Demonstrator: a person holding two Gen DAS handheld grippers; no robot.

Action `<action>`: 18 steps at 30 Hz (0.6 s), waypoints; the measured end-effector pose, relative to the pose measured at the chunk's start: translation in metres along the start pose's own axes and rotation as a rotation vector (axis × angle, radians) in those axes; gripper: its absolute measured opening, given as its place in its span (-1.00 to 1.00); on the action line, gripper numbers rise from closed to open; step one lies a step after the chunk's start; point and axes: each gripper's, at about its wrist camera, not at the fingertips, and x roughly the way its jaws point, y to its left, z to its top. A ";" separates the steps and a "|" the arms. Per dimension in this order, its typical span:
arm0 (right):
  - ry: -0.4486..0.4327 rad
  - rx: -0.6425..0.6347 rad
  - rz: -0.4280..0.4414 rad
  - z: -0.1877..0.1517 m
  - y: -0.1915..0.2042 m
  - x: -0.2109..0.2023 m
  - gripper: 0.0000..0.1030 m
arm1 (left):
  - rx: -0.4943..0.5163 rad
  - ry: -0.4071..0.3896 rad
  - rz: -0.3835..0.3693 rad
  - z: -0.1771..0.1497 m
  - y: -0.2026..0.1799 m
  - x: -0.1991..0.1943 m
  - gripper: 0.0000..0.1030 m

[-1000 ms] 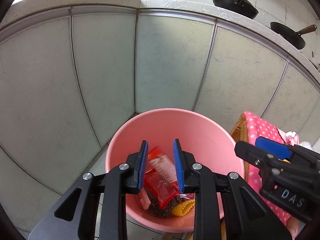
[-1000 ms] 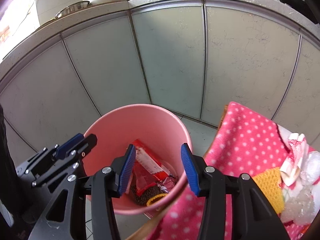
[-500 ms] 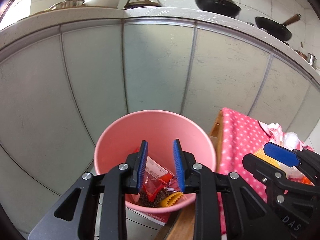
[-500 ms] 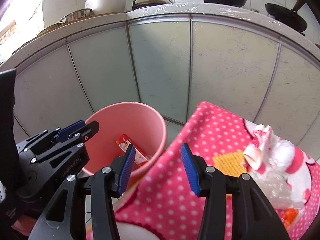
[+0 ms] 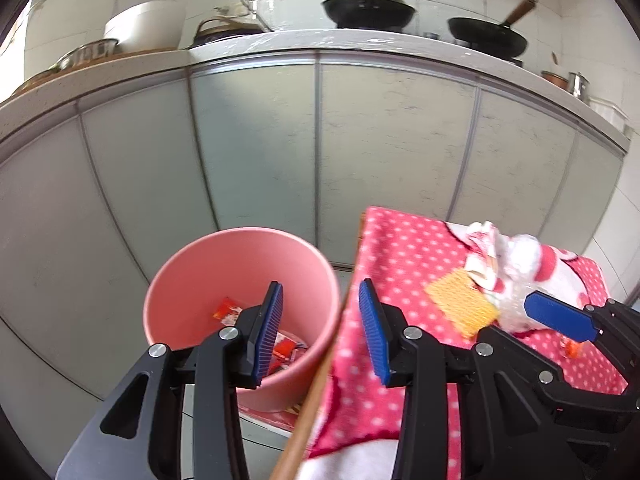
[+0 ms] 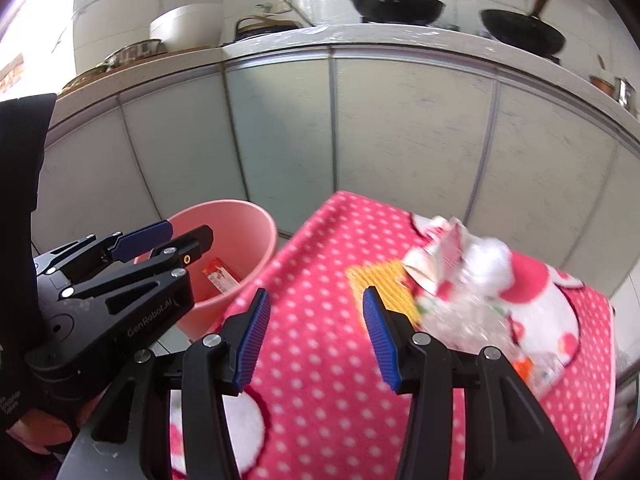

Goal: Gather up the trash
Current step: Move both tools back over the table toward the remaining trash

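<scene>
Left wrist view: left gripper (image 5: pixel 320 332) jaws opening, nothing btwn them, beside pink bin (image 5: pixel 180 276) w/ wrappers inside; right gripper (image 6: pixel 314 340) wide, empty, aimed at trash pile (image 6: pixel 460 276) on dotted cloth (image 6: pixel 320 280) right of bin, prob next pick

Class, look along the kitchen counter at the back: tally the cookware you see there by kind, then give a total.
Black woks with wooden handles: 2
White rice cooker: 1
Steel bowl: 1
Total: 4
</scene>
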 end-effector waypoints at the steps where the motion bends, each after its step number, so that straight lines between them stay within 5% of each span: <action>1: 0.003 0.016 -0.009 -0.005 -0.007 -0.004 -0.08 | 0.010 0.003 -0.010 -0.002 -0.007 -0.001 -0.23; 18: 0.021 0.184 -0.135 -0.064 -0.093 -0.038 -0.08 | 0.165 0.078 -0.097 -0.029 -0.089 0.003 -0.23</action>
